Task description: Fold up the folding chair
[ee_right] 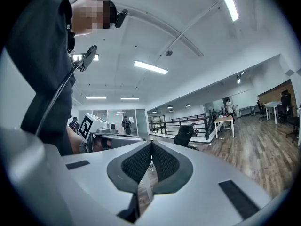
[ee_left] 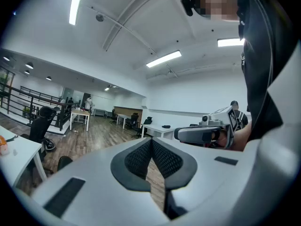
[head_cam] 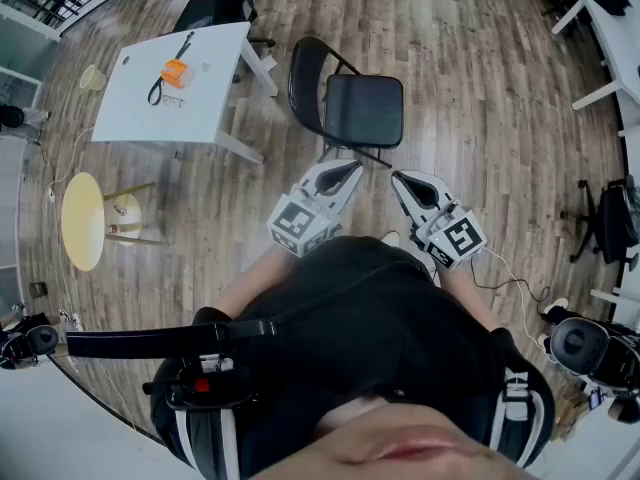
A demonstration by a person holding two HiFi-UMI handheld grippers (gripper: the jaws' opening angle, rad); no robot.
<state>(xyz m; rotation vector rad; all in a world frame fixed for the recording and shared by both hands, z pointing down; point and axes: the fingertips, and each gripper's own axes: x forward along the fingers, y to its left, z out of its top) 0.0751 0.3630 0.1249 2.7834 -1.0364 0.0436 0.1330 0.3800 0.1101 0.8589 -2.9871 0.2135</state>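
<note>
1. While the person stands on the wood floor (head_cam: pixel 480 58), the white table (head_cam: pixel 150 103) sits at about ten o'clock in the head view.
2. Black folding chair (head_cam: pixel 362 108), unfolded with its seat flat, stands at twelve o'clock, just beyond both grippers and touched by neither.
3. Left gripper (head_cam: pixel 347 171) is held level, pointing toward one o'clock. Its jaws are pressed together on nothing.
4. Right gripper (head_cam: pixel 402 179) is level too and aimed at eleven o'clock, with its jaws closed and empty.
5. Orange object (head_cam: pixel 175 72) lies on the table with a black strap attached.
</note>
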